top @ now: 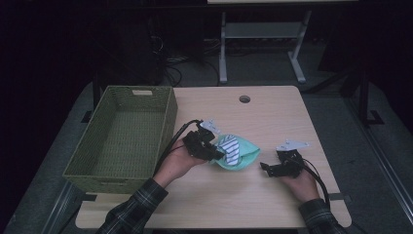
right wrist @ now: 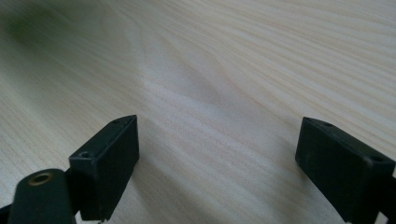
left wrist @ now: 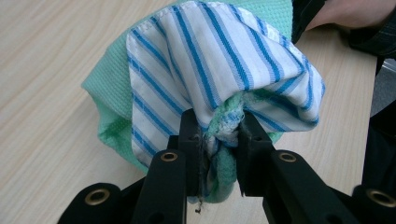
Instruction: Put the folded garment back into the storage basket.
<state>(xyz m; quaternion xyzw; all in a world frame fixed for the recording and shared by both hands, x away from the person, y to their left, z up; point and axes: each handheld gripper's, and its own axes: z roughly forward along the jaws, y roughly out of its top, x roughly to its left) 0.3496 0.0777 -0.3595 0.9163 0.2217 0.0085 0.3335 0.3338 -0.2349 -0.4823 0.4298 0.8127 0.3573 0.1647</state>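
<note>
**Left tool clamped on bunched cloths, right tool resting apart**

Left hand (top: 182, 158) comes in from the lower left, forearm angled toward bench (top: 272, 112) centre. Left tool (left wrist: 219, 140) points across at the cloths — jaws pinched on a bunched fold of the striped cloth (left wrist: 210, 60) and the green cloth (left wrist: 109, 84) under it. The bundle sits mid-bench, just right of the woven basket (top: 122, 136), its far part on the wood.

Right hand (top: 302, 185) lies low at the near right edge, well apart from the cloths. Right tool (right wrist: 217, 163) points left over bare wood — jaws spread wide, nothing between them.
</note>
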